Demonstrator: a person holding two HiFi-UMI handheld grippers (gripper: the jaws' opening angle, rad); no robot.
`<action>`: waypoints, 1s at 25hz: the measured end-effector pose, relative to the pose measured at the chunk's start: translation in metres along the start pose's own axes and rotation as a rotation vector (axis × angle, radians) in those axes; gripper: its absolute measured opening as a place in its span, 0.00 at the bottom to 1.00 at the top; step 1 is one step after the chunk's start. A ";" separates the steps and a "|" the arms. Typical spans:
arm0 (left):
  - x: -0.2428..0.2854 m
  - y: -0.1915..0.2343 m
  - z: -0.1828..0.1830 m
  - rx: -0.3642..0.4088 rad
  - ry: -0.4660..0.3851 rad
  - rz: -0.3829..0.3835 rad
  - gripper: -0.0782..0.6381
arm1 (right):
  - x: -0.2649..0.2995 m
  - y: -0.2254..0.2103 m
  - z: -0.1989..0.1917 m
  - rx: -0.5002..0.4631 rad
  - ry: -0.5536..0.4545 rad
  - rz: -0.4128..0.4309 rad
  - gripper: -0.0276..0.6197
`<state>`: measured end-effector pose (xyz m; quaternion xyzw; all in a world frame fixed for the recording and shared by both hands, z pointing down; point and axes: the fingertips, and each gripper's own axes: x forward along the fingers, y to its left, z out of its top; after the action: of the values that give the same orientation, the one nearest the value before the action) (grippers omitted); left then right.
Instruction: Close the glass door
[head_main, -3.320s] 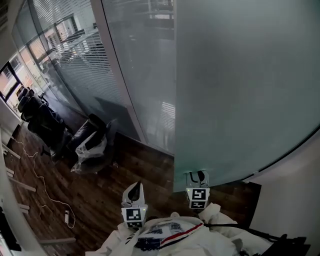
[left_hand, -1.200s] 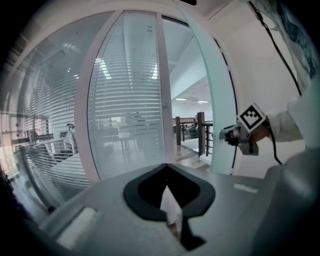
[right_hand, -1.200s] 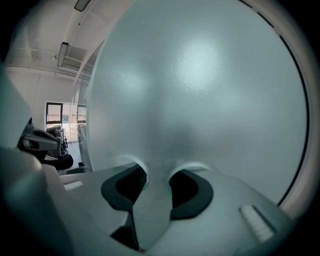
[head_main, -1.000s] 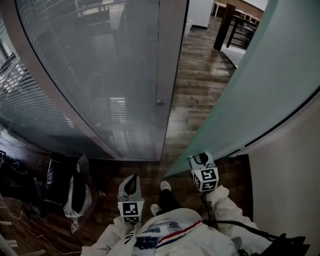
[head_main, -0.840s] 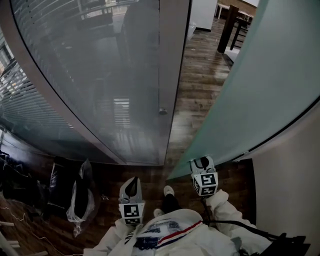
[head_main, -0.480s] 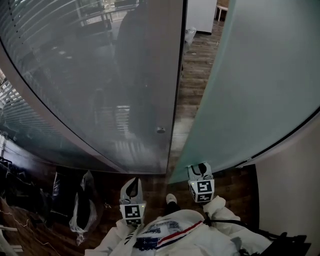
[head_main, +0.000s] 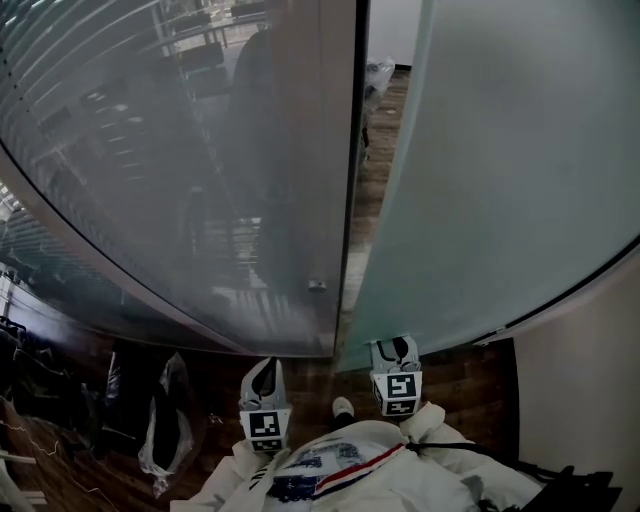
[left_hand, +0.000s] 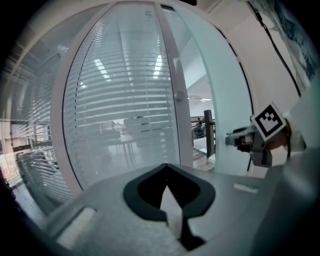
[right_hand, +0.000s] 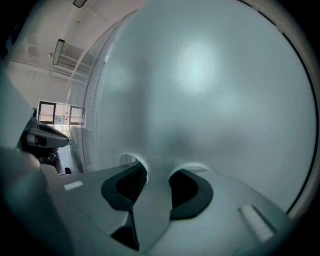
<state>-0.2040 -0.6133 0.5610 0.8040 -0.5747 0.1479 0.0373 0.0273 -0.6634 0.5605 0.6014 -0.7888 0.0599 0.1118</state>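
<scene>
The frosted glass door stands at the right, nearly against the fixed glass wall's pale frame; only a narrow gap of wood floor shows between them. My right gripper is open, its tips against the door's face near its free edge, and frosted glass fills the right gripper view, showing between the parted pads. The left gripper view shows that gripper on the door. My left gripper hangs free in front of the glass wall, shut and holding nothing.
A small round lock sits low on the frame. Black chairs and a plastic bag stand on the dark wood floor at the lower left. A white wall bounds the right side. Blinds hang behind the glass wall.
The door has swung toward the frame, narrowing the wide wedge of open floor to a slit. Both grippers have moved along with it, the right one staying against the glass.
</scene>
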 end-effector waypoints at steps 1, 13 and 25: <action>0.003 0.000 0.000 0.003 0.003 0.002 0.11 | 0.001 0.000 0.001 0.002 -0.002 -0.001 0.25; 0.038 -0.003 0.015 0.009 0.002 0.048 0.11 | 0.026 -0.003 0.007 -0.006 -0.019 -0.015 0.25; 0.065 -0.001 0.013 0.043 -0.015 -0.040 0.11 | 0.061 -0.010 0.012 0.006 -0.001 -0.055 0.25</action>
<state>-0.1810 -0.6748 0.5667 0.8169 -0.5556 0.1536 0.0188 0.0205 -0.7260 0.5632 0.6234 -0.7718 0.0587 0.1112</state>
